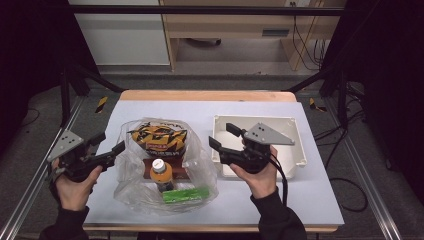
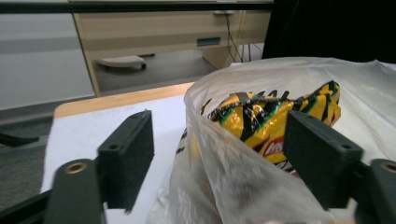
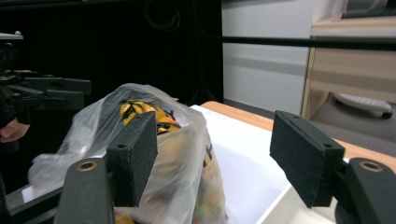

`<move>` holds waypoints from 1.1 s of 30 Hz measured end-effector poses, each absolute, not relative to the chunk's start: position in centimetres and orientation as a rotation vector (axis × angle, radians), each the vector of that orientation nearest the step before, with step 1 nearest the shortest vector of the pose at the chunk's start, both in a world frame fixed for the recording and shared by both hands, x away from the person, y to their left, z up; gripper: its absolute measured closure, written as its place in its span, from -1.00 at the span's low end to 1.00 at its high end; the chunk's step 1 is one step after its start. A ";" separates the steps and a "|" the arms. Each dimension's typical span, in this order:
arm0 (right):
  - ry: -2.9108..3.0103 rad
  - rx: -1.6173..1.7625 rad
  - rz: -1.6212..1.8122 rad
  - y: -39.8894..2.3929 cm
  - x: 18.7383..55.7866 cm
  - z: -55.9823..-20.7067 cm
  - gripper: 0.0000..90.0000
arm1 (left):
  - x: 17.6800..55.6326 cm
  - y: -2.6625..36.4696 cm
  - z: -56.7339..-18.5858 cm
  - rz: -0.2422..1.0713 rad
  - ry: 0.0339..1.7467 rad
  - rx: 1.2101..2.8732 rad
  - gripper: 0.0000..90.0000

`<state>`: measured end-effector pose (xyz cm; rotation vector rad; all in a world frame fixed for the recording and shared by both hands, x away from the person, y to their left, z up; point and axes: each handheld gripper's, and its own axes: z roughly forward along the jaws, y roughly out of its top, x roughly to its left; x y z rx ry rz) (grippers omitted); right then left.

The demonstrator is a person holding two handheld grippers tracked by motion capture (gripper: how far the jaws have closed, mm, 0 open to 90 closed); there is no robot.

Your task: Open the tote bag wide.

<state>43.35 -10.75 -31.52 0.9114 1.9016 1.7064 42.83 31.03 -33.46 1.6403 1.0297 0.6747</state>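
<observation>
A clear plastic bag (image 1: 200,170) stands open in the middle of the white table top. Inside it lie a yellow and black snack bag (image 1: 159,139), an orange bottle (image 1: 161,172) with a white cap, and a green pack (image 1: 186,195). My left gripper (image 1: 111,142) hovers at the bag's left edge. In the left gripper view its jaws are wide apart, with the bag's rim (image 2: 224,186) between them and untouched, and the snack bag (image 2: 261,116) beyond. My right gripper (image 1: 221,134) is open beside the bag's right side, and the bag (image 3: 182,168) shows behind its left jaw.
A white tray (image 1: 295,150) sits right of the bag, under my right hand. The white table top (image 1: 200,110) ends in a wooden strip at the back. Black frame posts stand at both sides. Cupboards and cables lie beyond the table.
</observation>
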 end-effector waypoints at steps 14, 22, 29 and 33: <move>2.055 0.905 1.662 -5.6 45.9 -33.3 -0.32 | 44.5 30.7 -35.5 0.623 1.073 1.739 0.33; 2.139 0.945 1.509 -4.5 46.8 -35.3 0.02 | 45.1 30.5 -36.3 0.572 1.092 1.793 0.86; 2.168 0.983 1.419 -4.9 47.4 -36.3 0.66 | 45.4 30.3 -36.5 0.617 1.088 1.808 0.99; 2.160 1.029 1.395 -5.6 48.4 -37.2 1.00 | 46.1 30.2 -36.7 0.661 1.086 1.792 0.99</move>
